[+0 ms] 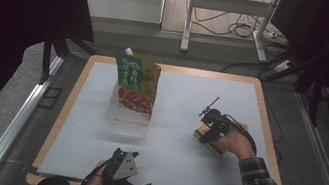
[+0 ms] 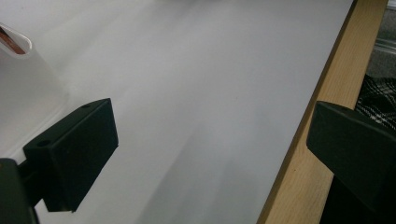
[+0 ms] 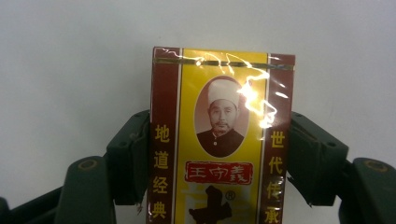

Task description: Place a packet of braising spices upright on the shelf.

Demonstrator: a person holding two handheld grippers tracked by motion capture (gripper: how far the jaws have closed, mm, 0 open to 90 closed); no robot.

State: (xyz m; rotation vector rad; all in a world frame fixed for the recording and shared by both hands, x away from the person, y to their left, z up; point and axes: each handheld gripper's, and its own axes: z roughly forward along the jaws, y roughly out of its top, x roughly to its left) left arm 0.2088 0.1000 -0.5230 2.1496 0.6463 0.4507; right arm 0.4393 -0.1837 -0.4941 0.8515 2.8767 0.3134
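- At 4 o'clock on the white surface (image 1: 184, 141), my right gripper (image 3: 219, 154) clamps a yellow and maroon box (image 3: 222, 140), one jaw on each long side.
- At 6 o'clock, near the wooden edge (image 2: 322, 116), my left gripper (image 2: 210, 154) is held with its jaws spread wide and nothing between them.
- At 11 o'clock, a green spouted pouch (image 1: 136, 85) stands upright in a clear container (image 1: 127, 114), well apart from both grippers.
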